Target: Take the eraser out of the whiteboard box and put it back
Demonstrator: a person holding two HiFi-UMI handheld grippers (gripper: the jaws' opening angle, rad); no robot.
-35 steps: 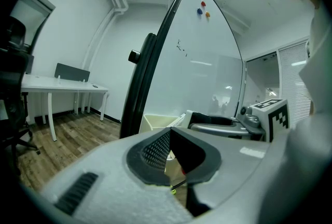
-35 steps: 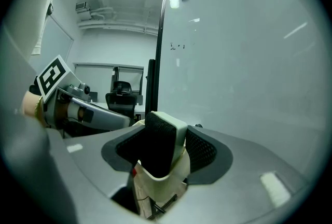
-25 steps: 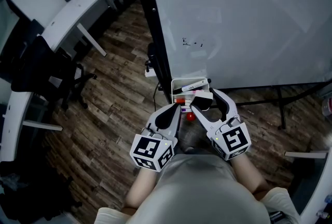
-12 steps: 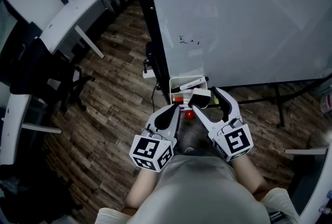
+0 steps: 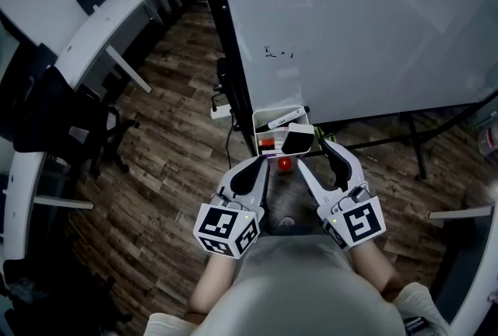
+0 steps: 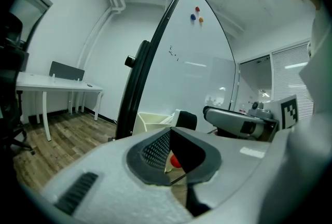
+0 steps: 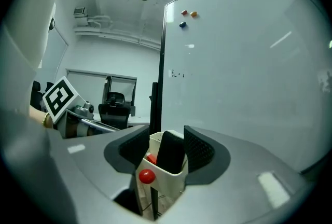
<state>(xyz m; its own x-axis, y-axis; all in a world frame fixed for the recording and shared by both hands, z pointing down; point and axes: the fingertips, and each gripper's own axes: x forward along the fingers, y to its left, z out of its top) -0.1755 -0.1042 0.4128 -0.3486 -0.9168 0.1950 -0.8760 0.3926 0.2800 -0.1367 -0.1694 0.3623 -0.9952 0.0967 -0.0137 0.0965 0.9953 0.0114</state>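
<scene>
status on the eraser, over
Left gripper shut, empty. Right gripper closing around eraser, not yet clamped. Eraser standing in whiteboard box. Nothing blocking.

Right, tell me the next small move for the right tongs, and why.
Probably finish closing the right tongs until both pads press the black felt whiteboard eraser, then lift it. The eraser stands upright in the white plastic whiteboard box, between the closing jaws. A gap shows on one side of it, so the grip doesn't look firm yet.
</scene>
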